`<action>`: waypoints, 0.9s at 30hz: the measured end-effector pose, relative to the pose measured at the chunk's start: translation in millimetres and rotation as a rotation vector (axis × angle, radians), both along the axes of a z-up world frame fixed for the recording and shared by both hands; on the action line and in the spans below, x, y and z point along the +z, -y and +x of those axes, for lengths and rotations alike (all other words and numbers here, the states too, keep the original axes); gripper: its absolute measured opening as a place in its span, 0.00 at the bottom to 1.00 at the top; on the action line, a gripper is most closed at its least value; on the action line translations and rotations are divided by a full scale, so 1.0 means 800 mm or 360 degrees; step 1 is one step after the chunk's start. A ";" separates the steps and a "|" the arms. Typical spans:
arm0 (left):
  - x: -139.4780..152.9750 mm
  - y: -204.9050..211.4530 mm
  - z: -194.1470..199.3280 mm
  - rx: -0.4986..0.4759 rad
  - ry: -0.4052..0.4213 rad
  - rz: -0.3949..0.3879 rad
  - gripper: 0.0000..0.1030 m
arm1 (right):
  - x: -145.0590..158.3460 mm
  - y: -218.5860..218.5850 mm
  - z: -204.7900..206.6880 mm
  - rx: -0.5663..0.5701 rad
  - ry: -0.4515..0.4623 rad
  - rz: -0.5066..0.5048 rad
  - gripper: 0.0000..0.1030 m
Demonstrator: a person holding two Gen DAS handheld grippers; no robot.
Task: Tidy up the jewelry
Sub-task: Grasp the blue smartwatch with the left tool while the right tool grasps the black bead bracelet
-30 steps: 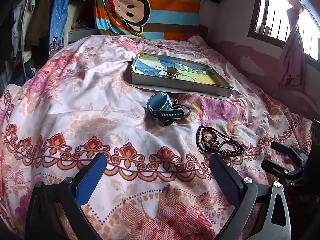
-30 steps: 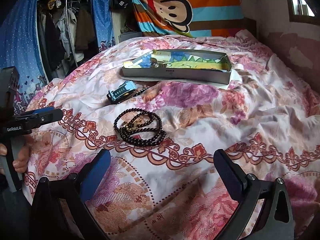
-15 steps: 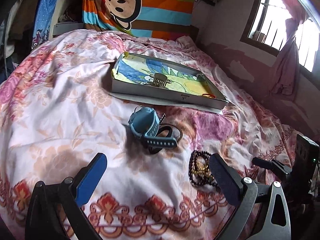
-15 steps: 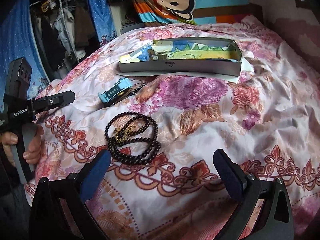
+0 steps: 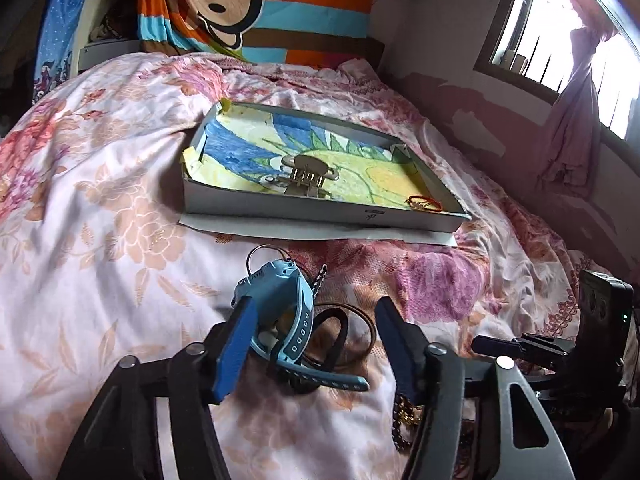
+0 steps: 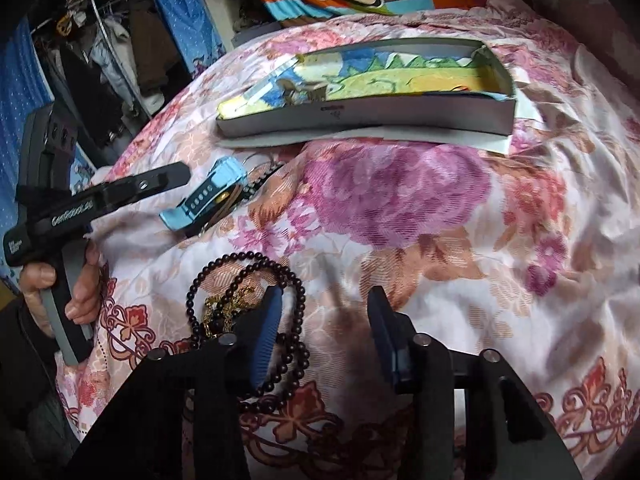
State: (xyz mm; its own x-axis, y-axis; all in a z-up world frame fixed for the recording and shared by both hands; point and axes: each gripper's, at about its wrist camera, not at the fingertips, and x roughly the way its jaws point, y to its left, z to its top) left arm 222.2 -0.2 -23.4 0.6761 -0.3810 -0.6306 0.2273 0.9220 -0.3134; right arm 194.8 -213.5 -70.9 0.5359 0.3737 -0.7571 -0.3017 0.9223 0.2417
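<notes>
A light blue watch (image 5: 280, 300) lies on the floral bedspread with dark bands (image 5: 340, 328) and a key ring beside it. My left gripper (image 5: 316, 336) is open, its fingers on either side of the watch, not closed on it. A black bead necklace (image 6: 288, 344) with a gold chain (image 6: 224, 308) lies by my right gripper (image 6: 324, 332), which is open; its left finger rests over the beads. A shallow grey box (image 5: 320, 212) lined with a coloured drawing holds a hair claw clip (image 5: 306, 176) and an orange band (image 5: 426, 203).
The box also shows in the right wrist view (image 6: 372, 116), on white paper. The watch shows there too (image 6: 212, 196), next to the left gripper's finger (image 6: 132, 188). A striped monkey blanket (image 5: 256, 4) hangs behind; clothes hang at the left (image 6: 108, 60).
Both grippers have moved forward and down. The left one now straddles the watch; the right one reached the beads. Both jaws have narrowed but stay open.
</notes>
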 end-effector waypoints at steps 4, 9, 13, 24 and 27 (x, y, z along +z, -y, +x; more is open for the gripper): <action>-0.012 0.000 0.013 -0.0006 -0.0087 0.0005 0.40 | -0.006 -0.019 -0.001 0.0102 -0.0084 -0.0084 0.37; -0.026 0.001 0.019 -0.0004 -0.0195 0.0044 0.22 | -0.008 -0.024 -0.007 0.0180 -0.0107 -0.0126 0.37; -0.029 0.001 0.017 0.0011 -0.0208 0.0065 0.15 | -0.010 -0.028 -0.010 0.0201 -0.0104 -0.0155 0.15; -0.014 0.010 -0.006 0.0004 -0.0152 0.0091 0.05 | 0.018 -0.014 -0.028 0.0138 0.0126 -0.0126 0.08; -0.007 0.012 -0.016 -0.0002 -0.0141 0.0061 0.05 | 0.037 -0.007 -0.031 0.0106 0.0251 -0.0129 0.05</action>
